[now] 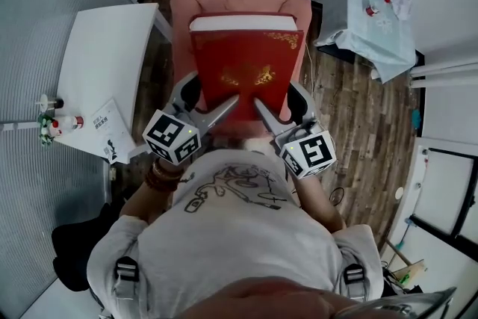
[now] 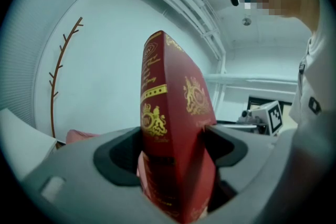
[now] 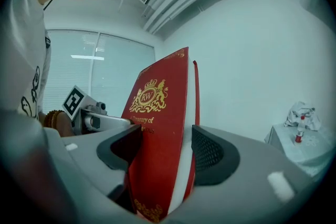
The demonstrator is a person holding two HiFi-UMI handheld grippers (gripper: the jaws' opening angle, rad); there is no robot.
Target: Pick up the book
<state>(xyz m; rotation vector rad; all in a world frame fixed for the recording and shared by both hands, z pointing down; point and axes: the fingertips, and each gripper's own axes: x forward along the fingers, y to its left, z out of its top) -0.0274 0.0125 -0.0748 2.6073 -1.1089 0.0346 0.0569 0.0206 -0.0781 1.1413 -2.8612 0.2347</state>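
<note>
**Tools clamping the raised book**

Left tool [image 1: 213,97] and right tool [image 1: 280,104] are each gripping the red book [image 1: 243,63] by its near edge, jaws spread wide around its thickness. It is hanging mid-frame above the pink armchair [image 1: 224,0]; the pickup is looking essentially done.

Red hardback book [image 1: 243,63] blocks centre over pink padded armchair [image 1: 183,11]; white table [image 1: 104,48] left, blue-draped table [image 1: 358,4] upper right; dark wooden floor [image 1: 351,108] strips between lie open.

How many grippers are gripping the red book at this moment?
2. The left gripper is clamped on the near left corner of the book, and the right gripper is clamped on its near right corner. No other gripper is in view.
</note>
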